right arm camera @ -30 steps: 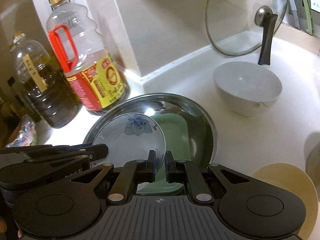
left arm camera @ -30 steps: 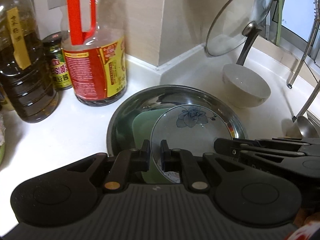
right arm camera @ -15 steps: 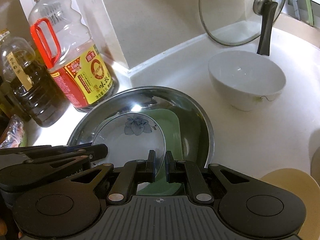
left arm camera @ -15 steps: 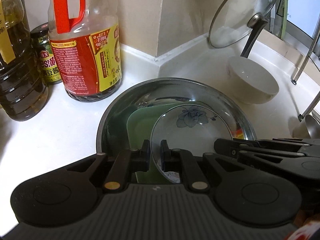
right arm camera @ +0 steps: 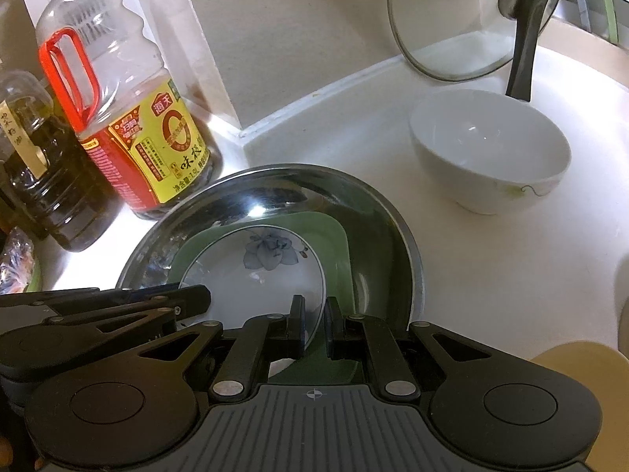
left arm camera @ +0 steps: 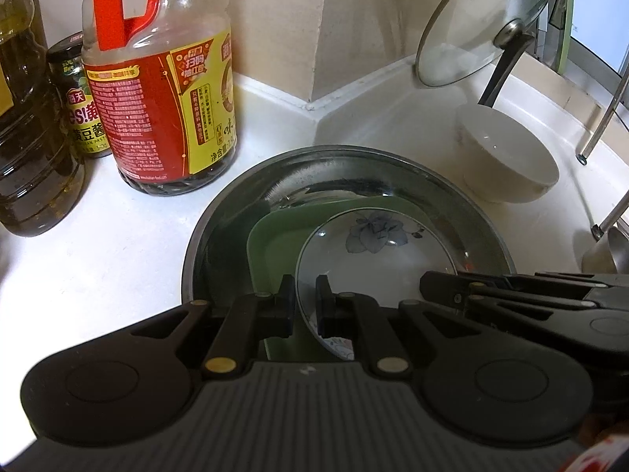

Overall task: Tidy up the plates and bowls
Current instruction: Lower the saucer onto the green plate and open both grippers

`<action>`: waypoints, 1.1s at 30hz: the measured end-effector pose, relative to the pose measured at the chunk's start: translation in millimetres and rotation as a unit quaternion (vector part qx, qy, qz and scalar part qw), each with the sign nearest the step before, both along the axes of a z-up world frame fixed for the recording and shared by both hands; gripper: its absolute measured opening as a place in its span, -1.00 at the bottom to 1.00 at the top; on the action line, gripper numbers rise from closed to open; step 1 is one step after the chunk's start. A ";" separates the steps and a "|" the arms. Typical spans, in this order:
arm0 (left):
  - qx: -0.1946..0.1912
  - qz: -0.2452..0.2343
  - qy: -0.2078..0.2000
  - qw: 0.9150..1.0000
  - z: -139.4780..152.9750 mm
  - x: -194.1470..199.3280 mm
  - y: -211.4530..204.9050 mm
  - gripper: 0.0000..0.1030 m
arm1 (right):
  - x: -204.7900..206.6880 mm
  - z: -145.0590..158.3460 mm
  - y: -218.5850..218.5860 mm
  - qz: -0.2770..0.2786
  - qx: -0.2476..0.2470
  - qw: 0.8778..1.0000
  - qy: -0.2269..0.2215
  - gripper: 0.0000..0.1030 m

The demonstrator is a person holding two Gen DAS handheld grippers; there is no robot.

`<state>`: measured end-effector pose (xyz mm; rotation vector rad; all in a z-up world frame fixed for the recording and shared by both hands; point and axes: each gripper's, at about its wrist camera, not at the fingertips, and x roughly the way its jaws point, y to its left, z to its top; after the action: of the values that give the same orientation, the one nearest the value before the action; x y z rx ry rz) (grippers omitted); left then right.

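both grippers are on the same dish here: the left gripper (left arm camera: pixel 306 303) has its jaws pinched on the near left rim of the round white plate with a blue flower (left arm camera: pixel 377 259), and the right gripper (right arm camera: pixel 314 324) has its jaws clamped on that plate's near right rim. the plate sits on top of a squarish pale green plate (right arm camera: pixel 334 244), and both lie inside the wide round stainless steel basin (right arm camera: pixel 397 232), which rests on the white counter (right arm camera: pixel 491 267) just in front of its back corner. touching or just beside the basin's far left rim stands the clear plastic bottle with red handle and red-yellow label (left arm camera: pixel 165 90), with a dark oil bottle (left arm camera: pixel 31 126) and a small green-labelled jar (left arm camera: pixel 84 102) further left along the counter's back edge. to the right of the basin, apart from it, sits a white ceramic bowl (right arm camera: pixel 491 149), and behind it a glass pot lid with a dark handle (right arm camera: pixel 475 19) leans against the wall.
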<state>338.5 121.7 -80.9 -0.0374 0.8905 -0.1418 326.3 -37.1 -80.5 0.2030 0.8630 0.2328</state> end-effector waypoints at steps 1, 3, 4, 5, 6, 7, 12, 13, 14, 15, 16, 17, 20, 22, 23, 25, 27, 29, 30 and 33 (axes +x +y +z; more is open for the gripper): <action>0.000 0.000 0.000 1.000 -0.1 0.4 0.1 -0.83 | 0.5 -0.4 0.2 0.000 0.000 1.000 0.000 -0.81; -0.001 -0.001 0.000 1.000 -0.9 1.2 0.6 -0.83 | 1.5 -1.9 0.3 -0.002 -0.001 1.000 -0.001 -0.81; -0.001 -0.001 -0.002 1.000 -0.7 1.5 0.3 -0.83 | 1.7 -2.6 0.2 -0.003 -0.004 1.000 -0.005 -0.81; 0.001 -0.001 -0.003 1.000 -0.3 1.4 0.1 -0.82 | 1.8 -2.6 1.2 -0.003 -0.009 1.000 -0.009 -0.81; 0.002 -0.001 -0.005 1.000 -0.1 1.3 0.0 -0.82 | 1.8 -2.1 1.7 -0.002 -0.013 1.000 -0.013 -0.81; 0.002 0.000 -0.006 1.000 0.1 2.0 0.4 -0.82 | 1.9 -1.5 2.9 -0.001 -0.018 1.000 -0.017 -0.81; 0.000 0.011 -0.010 1.000 5.3 -0.1 5.4 -0.79 | 0.4 4.5 -2.7 -0.008 -0.009 0.999 -0.031 -0.81; 0.000 0.013 -0.012 1.000 7.2 -0.9 6.2 -0.76 | -0.7 6.8 -3.6 -0.008 -0.006 0.999 -0.035 -0.80; 0.000 0.014 -0.014 1.000 9.4 -2.4 6.8 -0.73 | -2.5 9.8 -4.6 -0.007 -0.005 0.999 -0.039 -0.78; 0.000 0.013 -0.018 1.000 12.0 -4.5 7.4 -0.71 | -4.4 12.4 -5.2 -0.007 -0.003 0.999 -0.043 -0.75; 0.001 0.013 -0.021 1.000 14.5 -6.5 7.6 -0.71 | -5.8 14.6 -5.6 -0.007 -0.002 0.999 -0.046 -0.72; 0.002 0.013 -0.025 1.000 17.2 -9.0 7.5 -0.71 | -7.9 17.1 -6.7 -0.006 0.000 0.999 -0.049 -0.59; 0.005 0.013 -0.032 0.999 24.7 -17.4 6.6 -0.67 | -14.8 24.1 -10.6 -0.006 0.008 0.998 -0.059 -0.05; 0.005 0.015 -0.034 0.999 28.7 -23.4 6.6 -0.60 | -19.4 28.7 -13.1 -0.004 0.014 0.998 -0.067 -0.02; 0.005 0.017 -0.034 0.999 31.0 -26.5 6.6 -0.57 | -21.2 30.2 -13.5 -0.002 0.016 0.998 -0.068 -0.01; 0.006 0.021 -0.036 0.999 35.7 -33.4 6.9 -0.56 | -26.1 33.8 -15.4 0.002 0.021 0.997 -0.069 0.02; 0.007 0.025 -0.037 0.999 40.1 -40.9 7.7 -0.55 | -32.7 37.7 -17.8 0.007 0.023 0.997 -0.073 0.05; 0.009 0.030 -0.039 0.999 44.5 -49.0 8.5 -0.54 | -40.3 40.7 -19.7 0.011 0.024 0.997 -0.077 0.07; 0.011 0.033 -0.042 0.999 46.9 -53.4 8.5 -0.54 | -44.8 41.9 -20.5 0.013 0.026 0.996 -0.079 0.08; 0.021 0.036 -0.052 0.998 53.2 -68.1 7.4 -0.52 | -58.7 46.9 -24.2 0.022 0.033 0.995 -0.089 0.10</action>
<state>270.4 129.0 -27.7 -0.0223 0.7864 -0.0569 267.6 -61.4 -33.6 0.2218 0.6839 0.3163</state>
